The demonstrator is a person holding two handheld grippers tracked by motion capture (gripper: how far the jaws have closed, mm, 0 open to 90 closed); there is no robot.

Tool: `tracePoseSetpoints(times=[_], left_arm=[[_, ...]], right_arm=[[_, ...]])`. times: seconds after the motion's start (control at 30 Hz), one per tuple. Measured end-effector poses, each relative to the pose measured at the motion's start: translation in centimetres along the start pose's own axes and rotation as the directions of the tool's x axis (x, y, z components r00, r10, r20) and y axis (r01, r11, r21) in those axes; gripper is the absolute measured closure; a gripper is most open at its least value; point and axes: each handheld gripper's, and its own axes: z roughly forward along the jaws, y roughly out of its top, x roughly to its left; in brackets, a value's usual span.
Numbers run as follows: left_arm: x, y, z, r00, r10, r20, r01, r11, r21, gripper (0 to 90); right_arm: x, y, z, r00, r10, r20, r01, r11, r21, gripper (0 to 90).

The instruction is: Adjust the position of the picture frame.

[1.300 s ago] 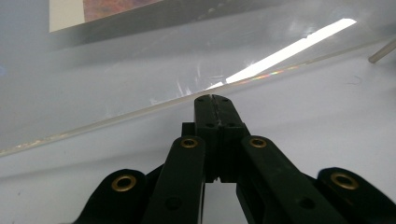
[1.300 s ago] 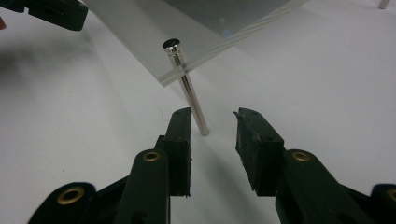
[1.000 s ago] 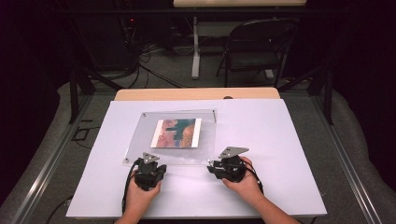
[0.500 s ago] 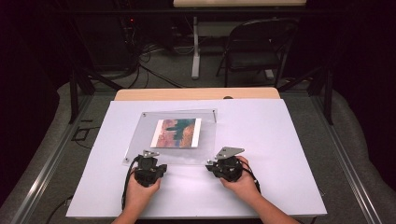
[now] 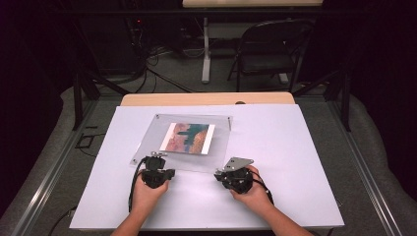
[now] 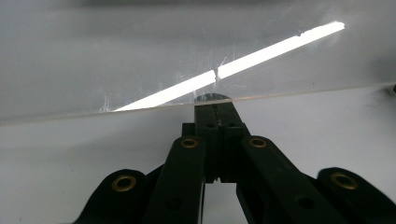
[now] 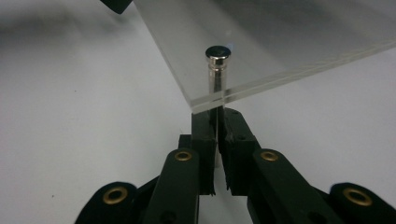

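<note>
Setting: dark room; a white table [image 5: 295,162] fills the middle of the high view, a folding chair [image 5: 268,51] stands beyond it at 1 o'clock, and cables lie on the floor at 11 o'clock.
Frame: a clear acrylic frame [image 5: 147,135] lies flat on the table, left of centre, with a colourful picture [image 5: 189,137] sandwiched in its middle.
Stud: a silver stud [image 7: 217,70] stands upright through the frame's near right corner, its round head above the plate; the right gripper view shows it best.
Right gripper: the right gripper [image 5: 231,178] sits at 5 o'clock from the picture, at that corner. Its jaws have just been closing and now stand drawn in tight on the stud's lower shaft, under the plate's edge.
Left gripper: the left gripper [image 5: 153,164] sits at 7 o'clock from the picture, at the frame's near left edge. In the left gripper view its jaws are pressed together, tips against the acrylic's edge [image 6: 140,111]; whether they pinch anything there I cannot tell.
Hands: both of the person's forearms come in from 6 o'clock.
</note>
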Motion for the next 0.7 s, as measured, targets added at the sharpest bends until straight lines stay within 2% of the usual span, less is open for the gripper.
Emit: tracePoseSetpoints(times=[0.17,0.3,0.47,0.7], left_arm=[[0.2,0.9,0.2,0.9999,-0.011,-0.013,0.011,0.9999,-0.012,90.0],[0.1,1.5,0.7,0.9991,0.008,-0.042,-0.008,0.9999,-0.011,90.0],[0.1,2.2,1.0,0.9993,-0.016,-0.033,0.015,0.9997,-0.021,90.0],[0.4,3.2,1.5,0.9992,-0.028,-0.03,0.027,0.9993,-0.024,90.0]], right_arm=[[0.4,0.1,-0.2,1.0,0.001,-0.005,-0.001,1.0,-0.012,85.1],[0.9,0.1,-0.2,1.0,0.001,-0.006,-0.001,1.0,-0.01,85.3],[1.3,0.0,-0.4,0.9999,0.013,-0.01,-0.013,1.0,-0.015,85.5],[2.3,0.1,-0.4,0.9993,0.02,-0.031,-0.021,1.0,-0.02,85.7]])
